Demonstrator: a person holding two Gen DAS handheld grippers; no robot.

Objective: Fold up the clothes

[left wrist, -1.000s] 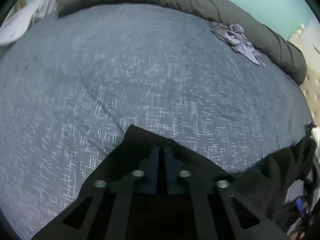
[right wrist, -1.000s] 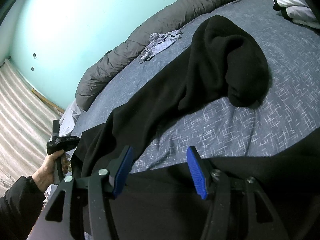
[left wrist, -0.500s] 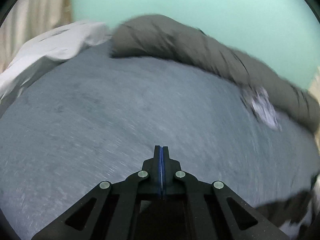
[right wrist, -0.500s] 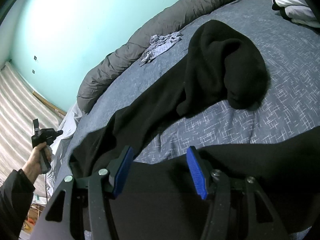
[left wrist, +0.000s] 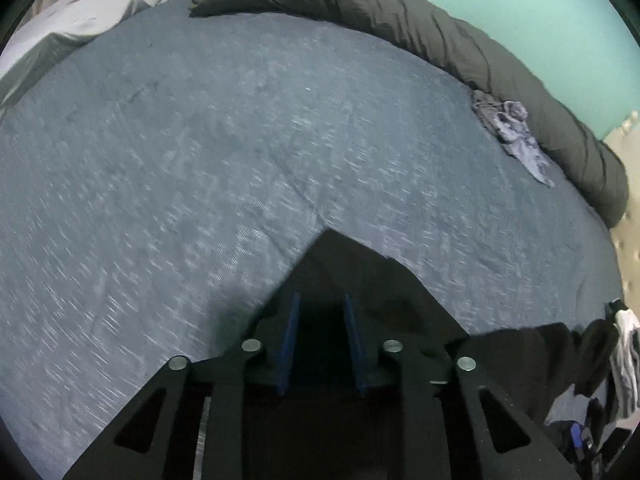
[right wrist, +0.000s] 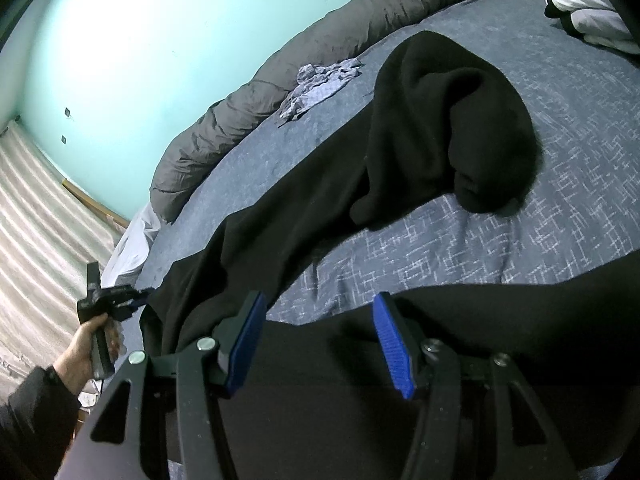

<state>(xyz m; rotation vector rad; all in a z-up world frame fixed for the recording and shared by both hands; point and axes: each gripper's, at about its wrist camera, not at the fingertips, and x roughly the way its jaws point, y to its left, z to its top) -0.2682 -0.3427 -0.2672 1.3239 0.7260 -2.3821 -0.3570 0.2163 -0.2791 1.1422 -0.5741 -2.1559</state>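
A black garment lies stretched across the blue-grey patterned bedspread, its bunched end toward the far right. My right gripper stands open over the near part of the black cloth, its blue pads apart and bare. In the left wrist view a pointed corner of the black garment lies just ahead of my left gripper, whose jaws are opening; the pads do not press on it. A hand holds the left gripper at the garment's left edge.
A rolled dark grey duvet runs along the far side of the bed by the teal wall. A small crumpled blue-grey garment lies beside it. White and black clothes sit at the far right. A pale sheet is at the far left.
The left gripper, shut on the black corner a second ago, lifted away shut and bare, then came back over the corner with its jaws parted. The right gripper has not moved.
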